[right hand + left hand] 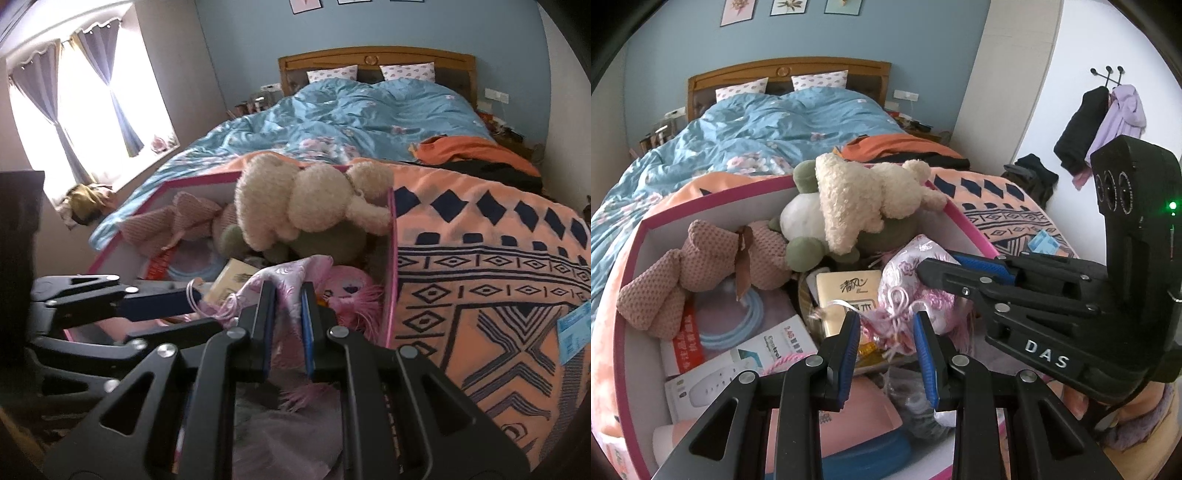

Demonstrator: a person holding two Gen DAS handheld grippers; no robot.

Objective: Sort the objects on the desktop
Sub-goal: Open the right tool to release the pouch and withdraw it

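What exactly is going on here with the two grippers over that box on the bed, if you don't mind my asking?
A person is working two handheld grippers over a pink-edged box packed with plush toys and odds and ends. Both are clamped on the same pink floral drawstring pouch: the left gripper on its gathered, corded neck and the right gripper on its fabric. A cream plush toy lies on top at the far end. The box rests on an orange patterned blanket.

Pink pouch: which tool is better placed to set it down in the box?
Right, probably. The right tool is shut on the main cloth of the pink pouch, just above the box. The left tool seems to pinch only the corded neck, so the bag would dangle from it.
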